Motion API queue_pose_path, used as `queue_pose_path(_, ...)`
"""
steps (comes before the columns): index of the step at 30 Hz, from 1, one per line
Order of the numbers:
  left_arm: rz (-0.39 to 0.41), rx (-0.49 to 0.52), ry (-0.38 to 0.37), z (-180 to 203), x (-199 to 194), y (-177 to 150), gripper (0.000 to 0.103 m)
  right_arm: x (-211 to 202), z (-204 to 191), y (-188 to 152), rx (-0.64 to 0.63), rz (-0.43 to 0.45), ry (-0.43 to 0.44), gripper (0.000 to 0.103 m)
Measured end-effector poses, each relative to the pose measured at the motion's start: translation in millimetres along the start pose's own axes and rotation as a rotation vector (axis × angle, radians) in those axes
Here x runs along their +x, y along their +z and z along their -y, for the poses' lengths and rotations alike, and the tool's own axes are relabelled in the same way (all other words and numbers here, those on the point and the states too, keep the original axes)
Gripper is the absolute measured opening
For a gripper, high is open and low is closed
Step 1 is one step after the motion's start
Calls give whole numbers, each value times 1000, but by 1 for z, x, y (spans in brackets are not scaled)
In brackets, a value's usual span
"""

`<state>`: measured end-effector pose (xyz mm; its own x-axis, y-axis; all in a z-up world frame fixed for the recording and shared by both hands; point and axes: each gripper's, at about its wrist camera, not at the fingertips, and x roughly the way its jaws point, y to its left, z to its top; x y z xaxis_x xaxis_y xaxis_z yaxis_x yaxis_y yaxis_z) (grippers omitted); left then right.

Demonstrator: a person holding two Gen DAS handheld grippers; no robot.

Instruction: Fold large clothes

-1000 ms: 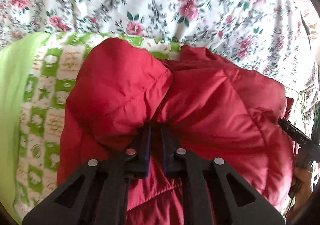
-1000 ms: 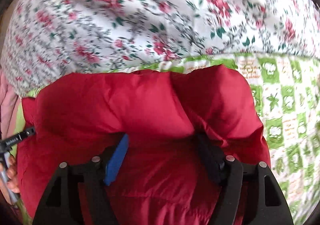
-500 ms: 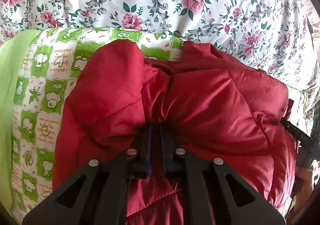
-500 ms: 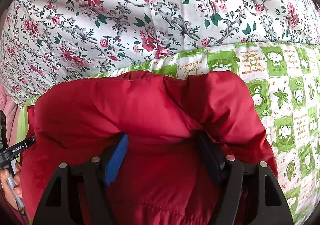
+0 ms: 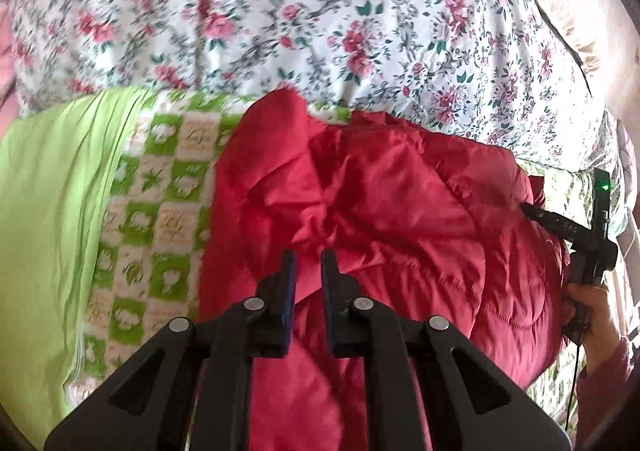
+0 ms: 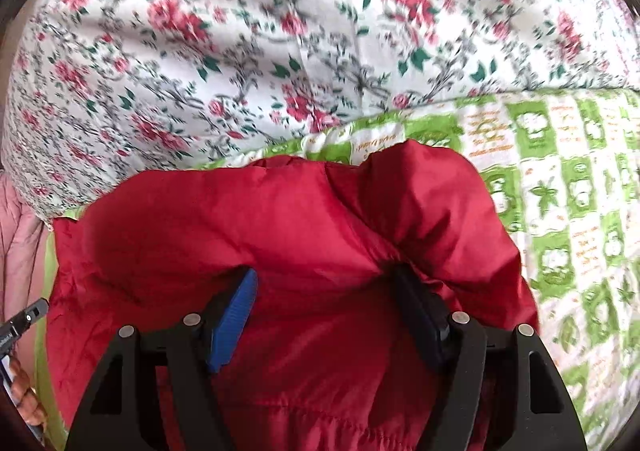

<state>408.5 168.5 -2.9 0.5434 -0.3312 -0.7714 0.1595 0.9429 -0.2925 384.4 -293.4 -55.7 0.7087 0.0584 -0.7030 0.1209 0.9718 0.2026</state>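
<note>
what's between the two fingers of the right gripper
A wide bunch of the red jacket fills the right gripper; its spread fingers clamp it, seen in the right wrist view.

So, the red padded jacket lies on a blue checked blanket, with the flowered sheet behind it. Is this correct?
Not quite: the checked blanket under the red padded jacket is green and white, not blue, as the right wrist view shows. The flowered sheet does lie behind it.
</note>
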Motion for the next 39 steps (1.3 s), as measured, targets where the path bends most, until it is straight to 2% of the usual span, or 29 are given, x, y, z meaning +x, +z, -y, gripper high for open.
queue_pose_path(3, 2, -13, 7, -6, -5, -10, 24, -23, 2, -3, -8, 17, 6, 74)
queue_pose_path(5, 7, -27, -1, -9, -11, -16, 27, -39, 3, -6, -15, 28, 18, 74)
queue_pose_path(11, 2, -42, -3, -19, -16, -31, 31, -85, 10, -23, -38, 49, 49, 76)
queue_pose_path(13, 2, -51, -15, -22, -18, -35, 41, -101, 10, -33, -49, 55, 60, 79)
queue_pose_path(15, 5, -60, -33, -25, -20, -38, 56, -116, 14, -41, -62, 60, 69, 83)
queue_pose_path(21, -14, -63, -54, -31, -17, -44, 61, -139, 32, -61, -58, 40, 78, 89)
queue_pose_path(26, -52, -91, -109, -42, -8, -47, 71, -134, 60, -67, 5, 4, 89, 93)
queue_pose_path(28, -65, -93, -143, -43, -5, -47, 71, -129, 71, -68, 30, -10, 89, 93)
queue_pose_path(34, -89, -121, -224, -52, 6, -49, 75, -103, 94, -68, 125, -72, 187, 93)
queue_pose_path(37, -101, -136, -246, -57, 13, -50, 83, -92, 101, -67, 147, -78, 207, 94)
queue_pose_path(39, -109, -140, -262, -59, 18, -51, 85, -83, 107, -66, 161, -92, 213, 94)
